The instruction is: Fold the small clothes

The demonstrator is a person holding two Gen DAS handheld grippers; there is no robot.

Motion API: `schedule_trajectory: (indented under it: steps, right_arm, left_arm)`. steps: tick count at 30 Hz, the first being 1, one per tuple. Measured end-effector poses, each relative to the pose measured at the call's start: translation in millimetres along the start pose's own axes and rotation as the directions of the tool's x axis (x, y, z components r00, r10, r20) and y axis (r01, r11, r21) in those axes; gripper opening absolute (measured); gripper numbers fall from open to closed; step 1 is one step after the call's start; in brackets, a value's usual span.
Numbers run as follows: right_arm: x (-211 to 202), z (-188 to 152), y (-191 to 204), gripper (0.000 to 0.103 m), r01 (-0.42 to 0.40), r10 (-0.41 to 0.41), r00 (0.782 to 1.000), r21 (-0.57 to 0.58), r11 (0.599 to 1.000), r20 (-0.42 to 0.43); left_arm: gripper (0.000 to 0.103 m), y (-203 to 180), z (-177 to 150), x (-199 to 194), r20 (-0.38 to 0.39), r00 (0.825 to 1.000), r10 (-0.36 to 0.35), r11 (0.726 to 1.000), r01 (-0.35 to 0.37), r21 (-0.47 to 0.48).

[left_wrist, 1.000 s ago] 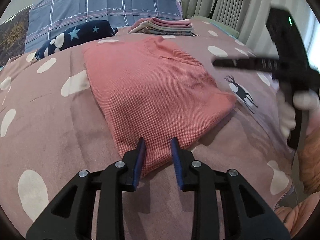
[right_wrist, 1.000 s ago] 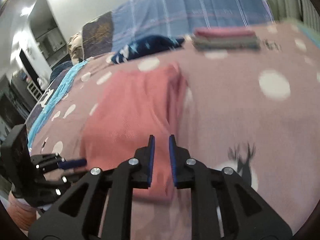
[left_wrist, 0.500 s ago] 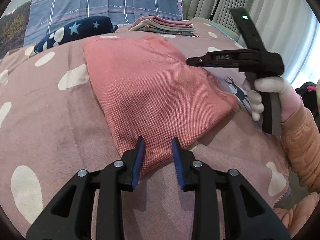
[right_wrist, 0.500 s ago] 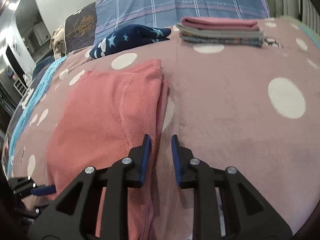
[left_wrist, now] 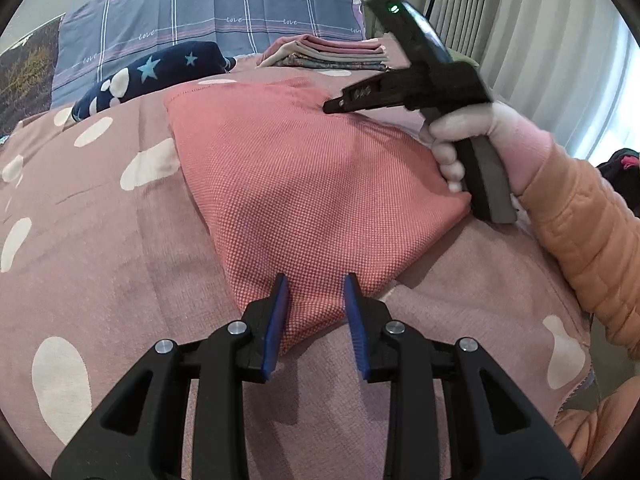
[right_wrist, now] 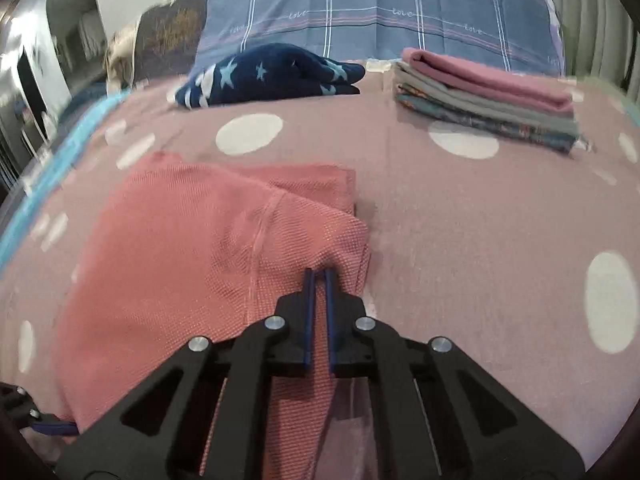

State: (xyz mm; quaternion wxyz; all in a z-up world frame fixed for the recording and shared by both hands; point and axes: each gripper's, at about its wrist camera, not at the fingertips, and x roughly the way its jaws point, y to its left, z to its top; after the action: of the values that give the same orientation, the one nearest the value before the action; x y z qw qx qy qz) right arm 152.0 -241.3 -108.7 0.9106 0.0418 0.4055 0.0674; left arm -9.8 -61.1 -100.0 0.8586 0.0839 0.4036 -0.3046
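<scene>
A salmon-pink knit garment [left_wrist: 304,184] lies partly folded on the spotted pink bedspread [left_wrist: 100,240]. My left gripper [left_wrist: 316,292] stands open at its near corner, and the corner lies flat between the blue pads without being pinched. My right gripper [right_wrist: 319,280] is shut on the folded right edge of the garment [right_wrist: 192,248], with cloth showing between its pads. In the left wrist view the right gripper [left_wrist: 326,107] reaches over the garment's far right side, held by a gloved hand [left_wrist: 460,128] with an orange sleeve. The left gripper's fingertip [right_wrist: 52,428] shows at the bottom left.
A stack of folded clothes [right_wrist: 488,96] sits at the back right of the bed. A navy star-print garment [right_wrist: 272,76] lies at the back, in front of a blue plaid pillow [right_wrist: 380,12]. Curtains [left_wrist: 520,40] hang on the right.
My right gripper has moved forward along the garment's right edge, come down and closed on it. The left gripper has stayed at the near corner.
</scene>
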Motion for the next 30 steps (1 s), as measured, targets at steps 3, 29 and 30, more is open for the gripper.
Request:
schedule_trajectory:
  steps: [3, 29, 30]
  right_arm:
    - [-16.1, -5.7, -0.6, 0.005, 0.003, -0.003, 1.000, -0.012, 1.000, 0.013]
    - [-71.2, -64.4, -37.0, 0.055, -0.216, 0.220, 0.976, 0.150, 0.965, -0.009]
    - [-69.7, -63.7, -36.6, 0.055, -0.219, 0.223, 0.975, 0.150, 0.964, -0.012]
  left_arm:
    - [0.031, -0.1, 0.5, -0.2, -0.002, 1.000, 0.000, 1.000, 0.000, -0.002]
    - [0.041, 50.3, 32.4, -19.6, 0.049, 0.998, 0.039, 0.987, -0.030, -0.160]
    - [0.041, 55.5, 35.1, -13.0, 0.035, 0.999, 0.032, 0.984, -0.026, -0.178]
